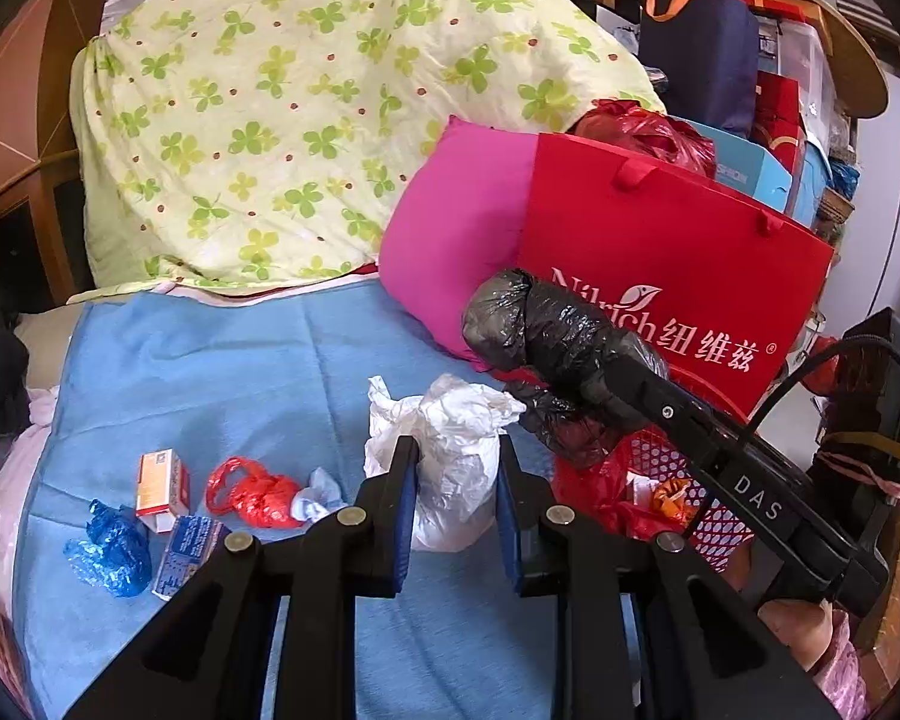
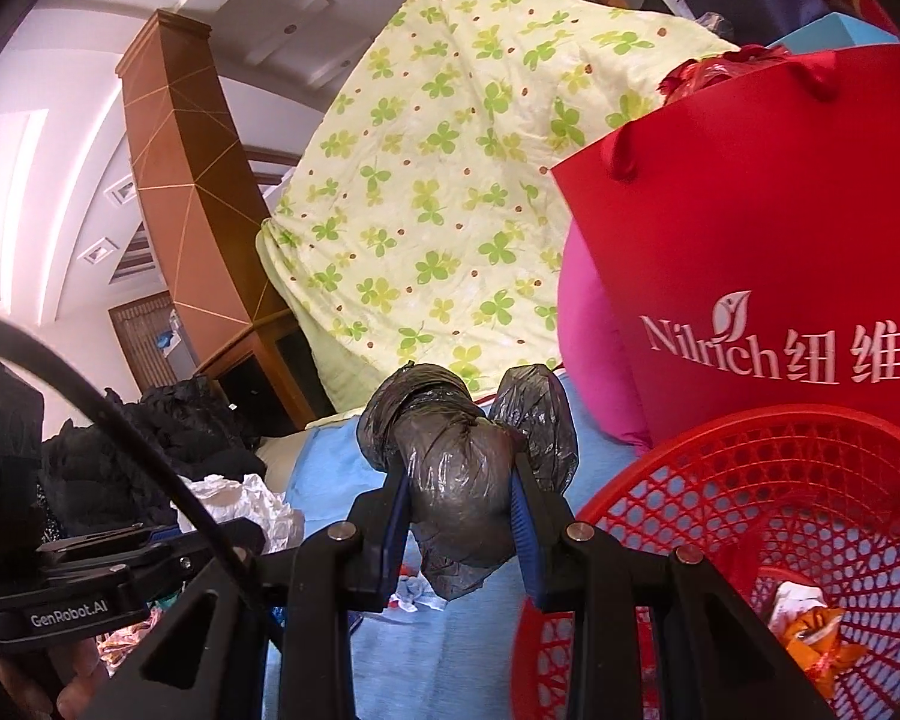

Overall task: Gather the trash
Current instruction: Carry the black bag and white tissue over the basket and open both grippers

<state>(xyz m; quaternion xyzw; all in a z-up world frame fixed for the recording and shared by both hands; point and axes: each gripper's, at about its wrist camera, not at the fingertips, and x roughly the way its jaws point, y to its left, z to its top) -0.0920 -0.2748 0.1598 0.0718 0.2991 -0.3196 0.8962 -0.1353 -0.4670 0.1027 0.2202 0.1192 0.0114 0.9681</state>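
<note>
Right wrist view: right gripper [image 2: 459,501] pinching a crumpled black plastic bag wad [image 2: 450,480] between its blue-padded fingers [image 2: 399,516], held above the blue bed sheet [image 2: 324,456] just beside the red mesh plastic basket [image 2: 750,480], apparently for dropping in; orange and white scraps already inside. Left wrist view: left gripper [image 1: 457,480] with fingers spread around a crumpled white paper-and-plastic wad [image 1: 450,450], touching or not, cannot tell; seemingly poised for the next grab. More trash on the sheet: small orange-and-white carton [image 1: 162,483], crumpled red plastic bag [image 1: 252,492], crumpled blue plastic bag [image 1: 111,546]. Behind: red paper gift bag [image 1: 660,252], pink pillow [image 1: 456,228], clover-print quilt [image 1: 306,108].
</note>
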